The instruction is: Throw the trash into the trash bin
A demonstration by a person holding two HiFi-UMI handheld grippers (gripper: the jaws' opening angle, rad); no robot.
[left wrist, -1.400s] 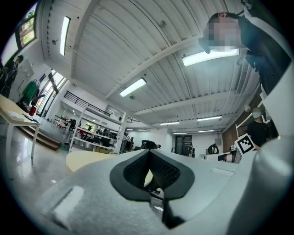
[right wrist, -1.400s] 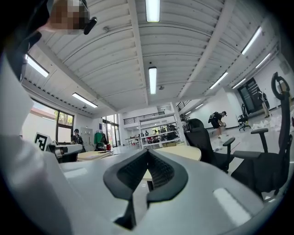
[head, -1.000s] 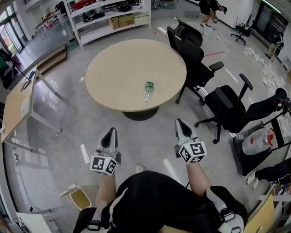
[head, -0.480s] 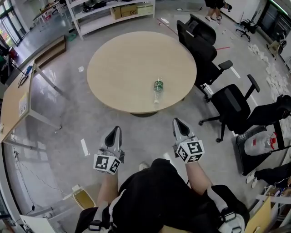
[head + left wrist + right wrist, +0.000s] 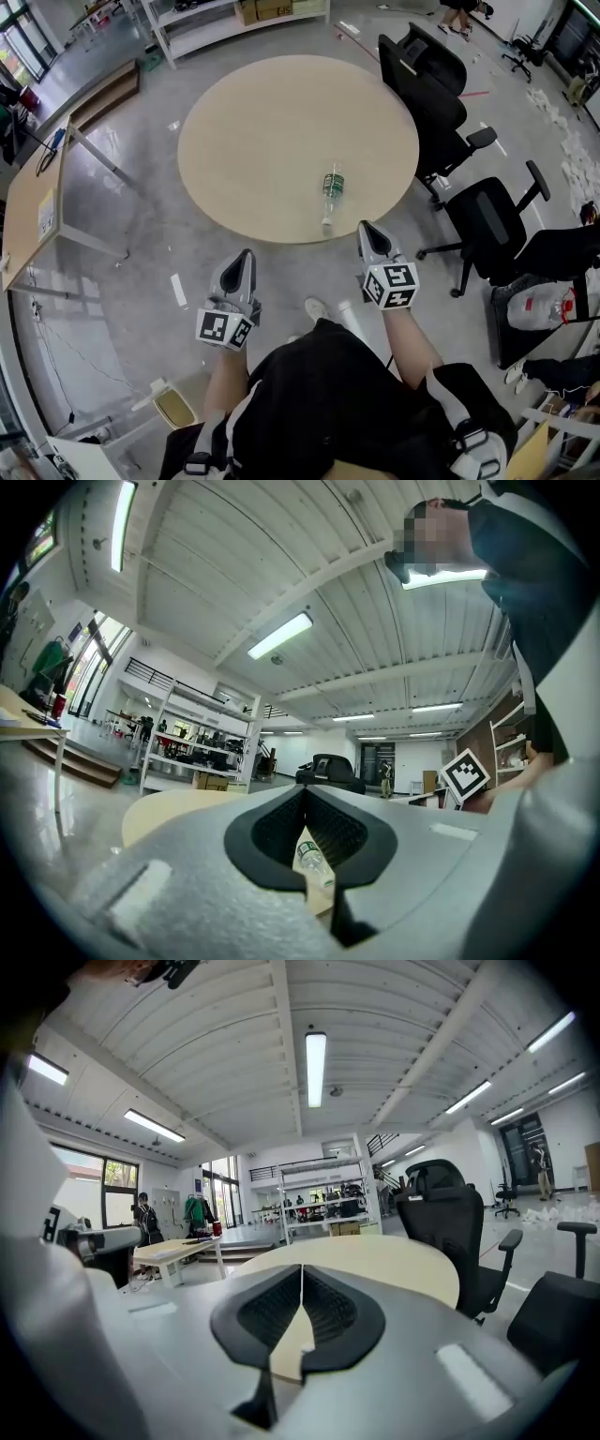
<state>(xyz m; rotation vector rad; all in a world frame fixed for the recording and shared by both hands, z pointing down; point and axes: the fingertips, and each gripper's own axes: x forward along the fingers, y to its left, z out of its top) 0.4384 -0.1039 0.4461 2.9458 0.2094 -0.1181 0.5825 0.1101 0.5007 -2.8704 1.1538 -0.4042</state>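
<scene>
A clear plastic bottle (image 5: 332,187) with a green label lies on its side near the front edge of the round beige table (image 5: 272,122). My left gripper (image 5: 246,255) hangs over the floor just short of the table, to the bottle's lower left, jaws shut and empty. My right gripper (image 5: 368,228) reaches the table's front edge a little right of the bottle, shut on nothing. In the left gripper view the bottle (image 5: 313,860) shows through the gap behind the closed tips (image 5: 303,789). The right gripper view shows closed tips (image 5: 302,1267) before the tabletop (image 5: 394,1265); no bottle shows there.
Two black office chairs (image 5: 436,89) (image 5: 492,211) stand right of the table. A black bin with a white bag (image 5: 530,305) sits on the floor at far right. A small yellowish container (image 5: 173,408) lies at lower left. A desk (image 5: 33,202) stands left, shelves (image 5: 216,19) behind.
Both grippers have moved forward toward the table, the right one now at its front edge. The table and bottle sit nearer in the head view. Both jaws stay shut.
</scene>
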